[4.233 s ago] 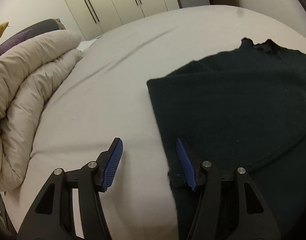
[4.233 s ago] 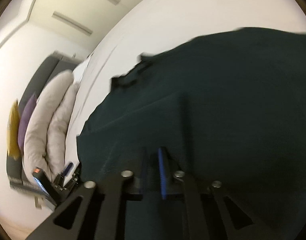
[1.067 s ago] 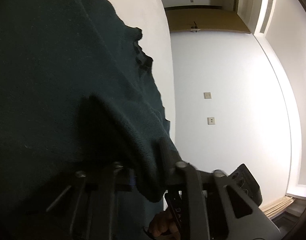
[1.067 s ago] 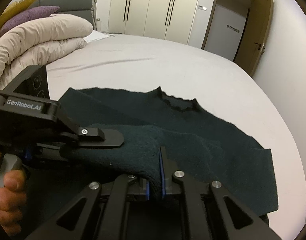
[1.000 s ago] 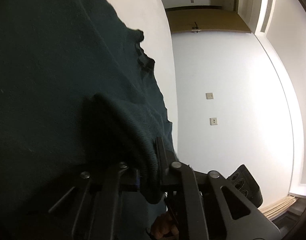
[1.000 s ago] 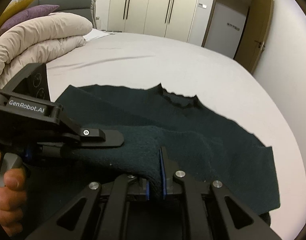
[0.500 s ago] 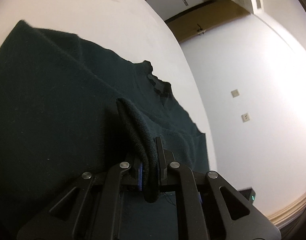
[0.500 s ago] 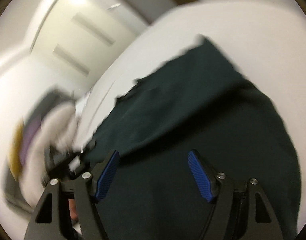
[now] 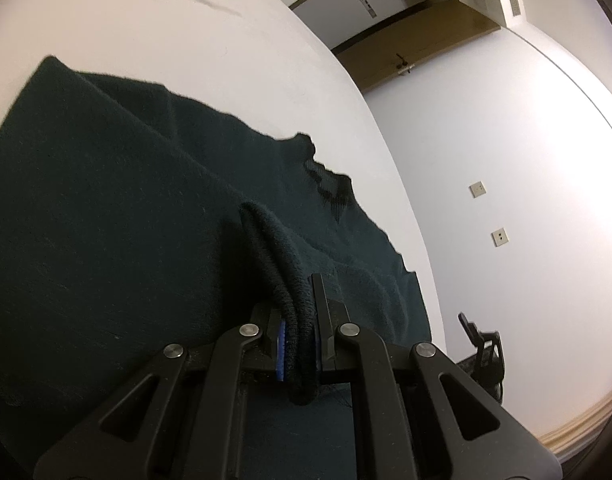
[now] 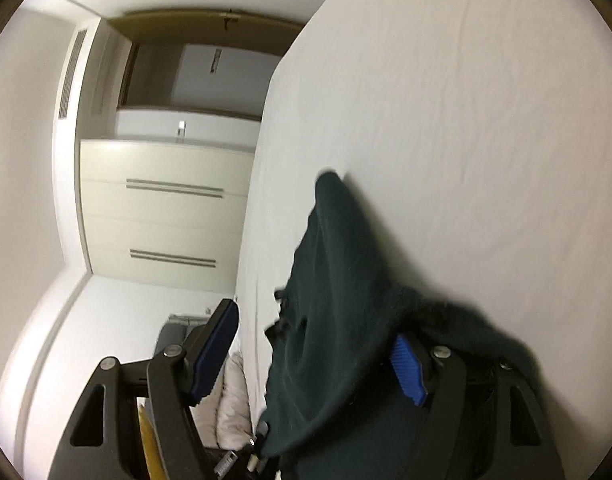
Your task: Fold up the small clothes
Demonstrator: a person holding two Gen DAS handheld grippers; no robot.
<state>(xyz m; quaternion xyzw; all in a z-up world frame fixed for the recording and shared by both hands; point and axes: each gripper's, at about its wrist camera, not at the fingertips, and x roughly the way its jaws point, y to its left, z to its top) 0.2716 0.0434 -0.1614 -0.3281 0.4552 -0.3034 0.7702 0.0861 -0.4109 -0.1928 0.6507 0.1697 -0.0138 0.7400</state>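
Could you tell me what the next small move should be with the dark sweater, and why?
Probably open the left gripper: it is shut on a bunched fold of the dark sweater, which lies over the white bed, while the right gripper is open.

Dark green sweater [image 9: 105, 200] on white bedsheet [image 9: 165, 32].

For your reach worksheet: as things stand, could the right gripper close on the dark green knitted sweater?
Probably yes: the right gripper is open, and the dark green knitted sweater already lies between its pads.
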